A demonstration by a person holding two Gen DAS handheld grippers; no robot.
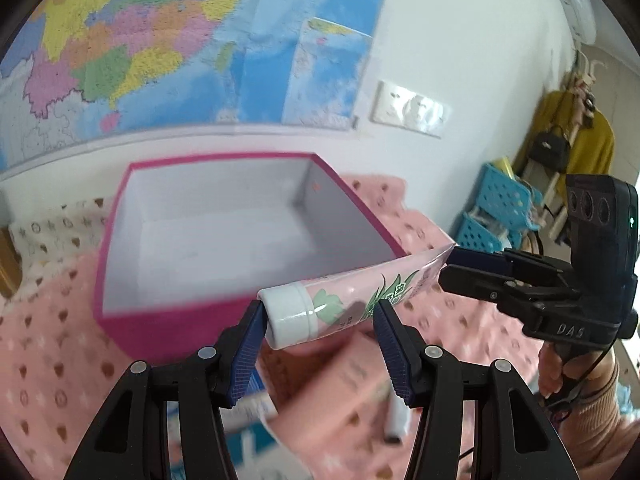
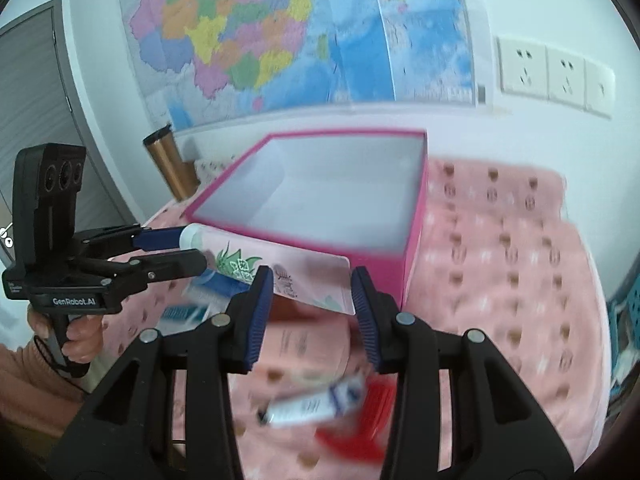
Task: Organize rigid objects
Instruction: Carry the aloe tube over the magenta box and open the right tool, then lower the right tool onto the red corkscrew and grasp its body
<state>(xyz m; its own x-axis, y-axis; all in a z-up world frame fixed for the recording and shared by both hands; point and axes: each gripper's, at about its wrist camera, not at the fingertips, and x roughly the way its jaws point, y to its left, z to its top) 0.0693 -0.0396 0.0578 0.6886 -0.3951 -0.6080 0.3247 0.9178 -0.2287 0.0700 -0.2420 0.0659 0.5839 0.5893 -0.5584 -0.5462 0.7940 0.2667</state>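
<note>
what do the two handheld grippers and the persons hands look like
Both are black plastic pistol-grip tools with silver pivot screws and ribbed blue finger pads. The left gripper carries white "GenRobot.AI" lettering and a boxy black three-lens camera head; the right gripper shows raised "DAS" lettering, a small green light and a thin black cable. The bare right hand emerges from a peach knit sleeve.

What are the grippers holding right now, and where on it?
The pink tube: left gripper at its white cap end, right gripper at its flat crimped end.

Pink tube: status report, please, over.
Left gripper at cap end, right gripper at crimp; clamping unclear. Pink tube aloft before open magenta box. Nothing between them.
</note>
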